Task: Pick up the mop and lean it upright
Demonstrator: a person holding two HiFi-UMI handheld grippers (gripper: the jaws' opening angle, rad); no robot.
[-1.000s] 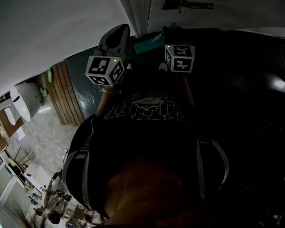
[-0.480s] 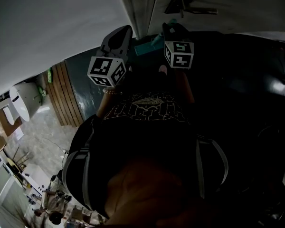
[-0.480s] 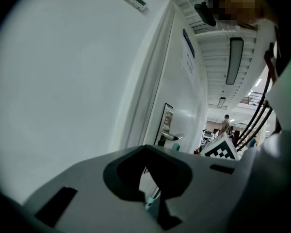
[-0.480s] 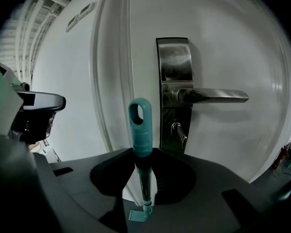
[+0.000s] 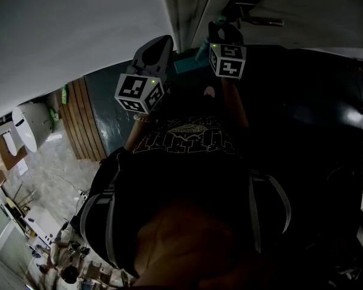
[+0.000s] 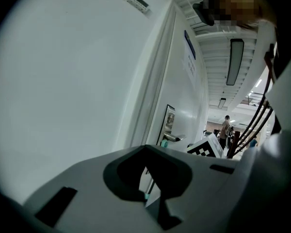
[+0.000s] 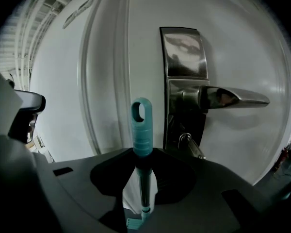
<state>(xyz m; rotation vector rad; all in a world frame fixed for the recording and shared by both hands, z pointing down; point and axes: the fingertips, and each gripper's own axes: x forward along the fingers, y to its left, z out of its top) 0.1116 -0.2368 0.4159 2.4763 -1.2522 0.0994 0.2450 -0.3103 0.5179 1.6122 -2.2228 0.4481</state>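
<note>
**Mop Upright at the Door, Tongs Loose About Its Pole**

The mop stood upright just in front of the white door. Its teal loop end was beside the lever handle and its head was down at the floor. The right tongs were spread. The pole ran between the jaws with pale gaps on both sides, so they fenced it rather than pinched it, probably as a guard against toppling. The left tongs were spread and empty near the wall, out of the pole's way. Whether the pole touched the door could not be told.
</note>
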